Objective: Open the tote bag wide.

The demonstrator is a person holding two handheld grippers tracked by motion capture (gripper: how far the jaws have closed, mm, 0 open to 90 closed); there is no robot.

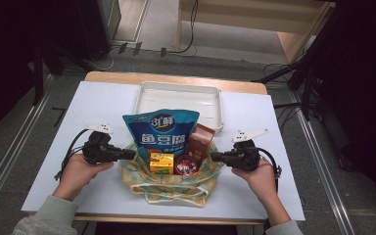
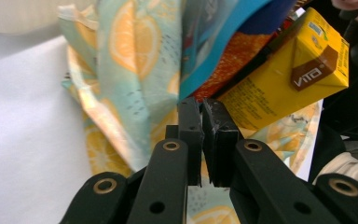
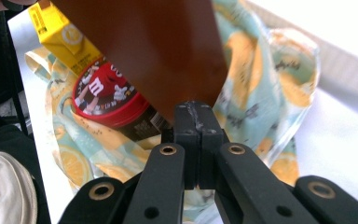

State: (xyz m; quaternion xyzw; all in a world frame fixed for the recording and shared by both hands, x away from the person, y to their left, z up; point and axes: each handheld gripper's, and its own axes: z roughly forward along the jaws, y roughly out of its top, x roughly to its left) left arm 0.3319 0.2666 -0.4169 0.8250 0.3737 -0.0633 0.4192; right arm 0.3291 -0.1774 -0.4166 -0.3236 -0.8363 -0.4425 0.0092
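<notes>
In the high view's lower centre, the lemon-print cloth bag (image 1: 169,178) sits between the left gripper (image 1: 131,154) and right gripper (image 1: 214,156). The left gripper view shows jaws nearly together at the fabric and the yellow Vita carton (image 2: 289,77). The right gripper view shows jaws pressed together on the cloth, beside the red M&M's tin (image 3: 105,95).

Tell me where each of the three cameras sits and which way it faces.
High view: above the table's near side, looking forward and down on the cloth bag; both forearms, left gripper, right gripper.
Left gripper view: rides that gripper, facing the bag's cloth and the yellow carton; own jaws.
Right gripper view: rides that gripper, facing the brown box and red tin; own jaws.
Shared: bag, yellow carton.
</notes>
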